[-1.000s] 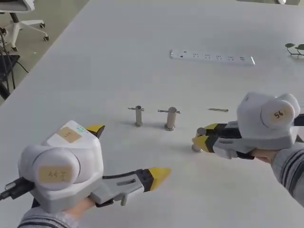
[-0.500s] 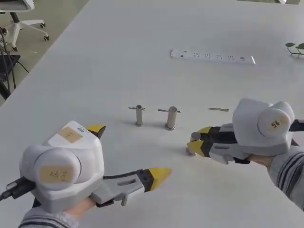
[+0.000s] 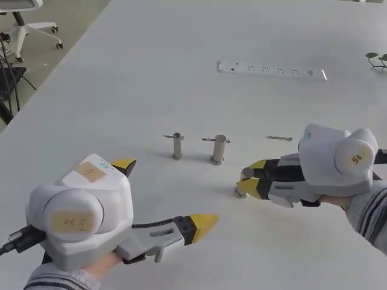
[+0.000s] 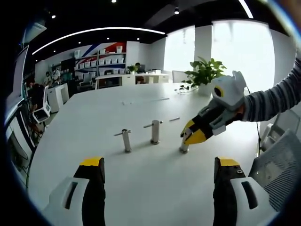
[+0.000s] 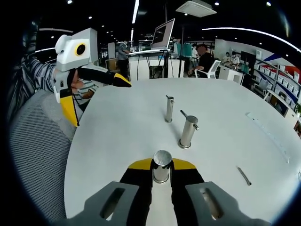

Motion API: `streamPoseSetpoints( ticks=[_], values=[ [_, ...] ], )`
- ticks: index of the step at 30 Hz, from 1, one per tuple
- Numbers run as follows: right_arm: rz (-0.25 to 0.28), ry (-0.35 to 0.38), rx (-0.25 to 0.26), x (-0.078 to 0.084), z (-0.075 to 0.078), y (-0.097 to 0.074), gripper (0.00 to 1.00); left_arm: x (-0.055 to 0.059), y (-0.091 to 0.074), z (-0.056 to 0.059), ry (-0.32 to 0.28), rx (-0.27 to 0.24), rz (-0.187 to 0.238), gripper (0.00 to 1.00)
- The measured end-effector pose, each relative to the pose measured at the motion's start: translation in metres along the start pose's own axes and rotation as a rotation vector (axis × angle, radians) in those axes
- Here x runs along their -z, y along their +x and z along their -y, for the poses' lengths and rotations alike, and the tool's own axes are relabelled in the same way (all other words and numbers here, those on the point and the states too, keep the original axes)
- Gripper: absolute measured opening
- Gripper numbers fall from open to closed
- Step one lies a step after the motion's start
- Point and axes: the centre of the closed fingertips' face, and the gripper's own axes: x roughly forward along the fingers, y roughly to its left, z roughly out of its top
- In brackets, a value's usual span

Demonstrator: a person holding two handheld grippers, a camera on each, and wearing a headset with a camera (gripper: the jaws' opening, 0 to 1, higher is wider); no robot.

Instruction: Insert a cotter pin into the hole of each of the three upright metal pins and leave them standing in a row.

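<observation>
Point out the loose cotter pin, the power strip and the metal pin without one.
loose cotter pin (image 3: 279, 138), head view, mid-shaft
power strip (image 3: 271, 70), head view, middle of top face
third metal pin (image 5: 162, 160), right gripper view, round top

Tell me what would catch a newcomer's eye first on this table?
The right gripper stands out at the right of the white table, its yellow-tipped fingers closed around a bare metal pin. Beside it the middle pin and the left pin stand upright, each with a cotter pin through it, and a loose cotter pin lies on the table behind. The left gripper hovers open in the foreground.
</observation>
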Motion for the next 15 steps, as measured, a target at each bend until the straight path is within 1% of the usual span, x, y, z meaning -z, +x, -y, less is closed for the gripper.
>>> streamPoseSetpoints(
  ticks=[4,5,7,10,12,15],
  values=[
    [-0.002,-0.010,-0.001,0.0010,0.0006,0.0007,0.09,0.0005,0.0005,0.0011,0.002,0.004,-0.004,0.96],
    [-0.009,-0.005,-0.003,0.0024,0.0008,0.0013,0.09,0.0005,0.0005,0.0011,0.001,0.003,-0.004,0.96],
    [-0.021,-0.022,-0.002,0.0047,0.0003,0.0020,0.09,0.0004,0.0003,0.0013,-0.003,0.004,-0.004,0.96],
    [-0.023,-0.028,0.001,0.0047,-0.0008,0.0017,0.11,-0.0013,-0.0001,0.0008,-0.005,0.003,0.002,0.96],
    [-0.030,-0.032,0.005,0.0059,-0.0012,0.0011,0.13,-0.0014,-0.0002,0.0006,-0.004,0.002,0.001,0.96],
    [-0.037,-0.014,0.011,0.0072,-0.0010,-0.0018,0.19,-0.0018,0.0000,0.0009,-0.001,0.000,0.001,0.96]
  ],
)
